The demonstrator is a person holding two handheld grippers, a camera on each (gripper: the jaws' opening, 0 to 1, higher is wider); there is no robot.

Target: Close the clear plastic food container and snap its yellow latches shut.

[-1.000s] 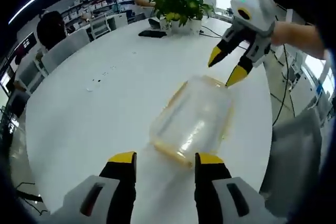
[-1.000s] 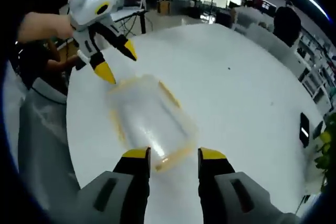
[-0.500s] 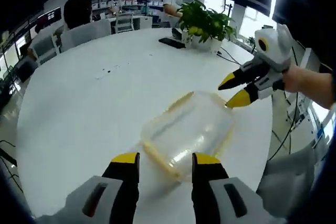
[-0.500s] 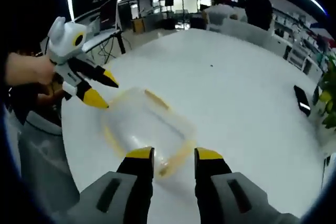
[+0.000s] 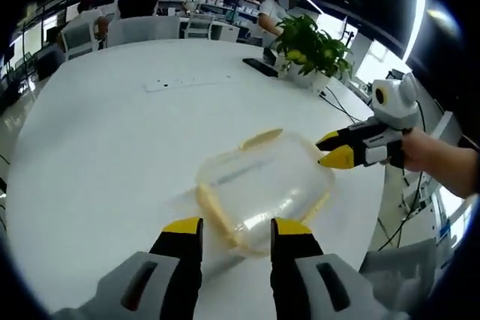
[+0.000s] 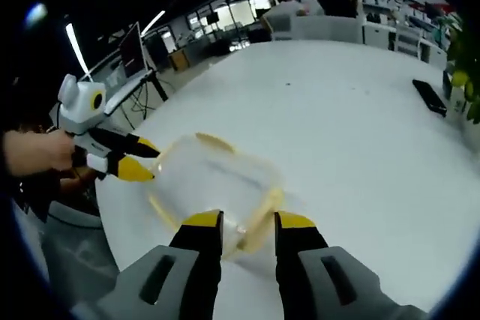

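- Left gripper view: my left gripper has its fingers spread, nothing pinched between them; the clear plastic food container lies on the white worktop just ahead of the fingertips, its near corner reaching in between them; I cannot tell whether they touch it; one yellow latch runs along the near edge by the left finger, another yellow latch sits on the far edge; my right gripper comes in from the right, fingers a little apart, tips at the container's far right corner; beyond it a potted plant and a dark phone.
- Right gripper view: my right gripper shows fingers spread, with the container just ahead and its near yellow latch lying between the fingertips; the left gripper reaches in from the left, fingers slightly parted at the container's far corner, held by a hand; a dark phone lies far right on the worktop.
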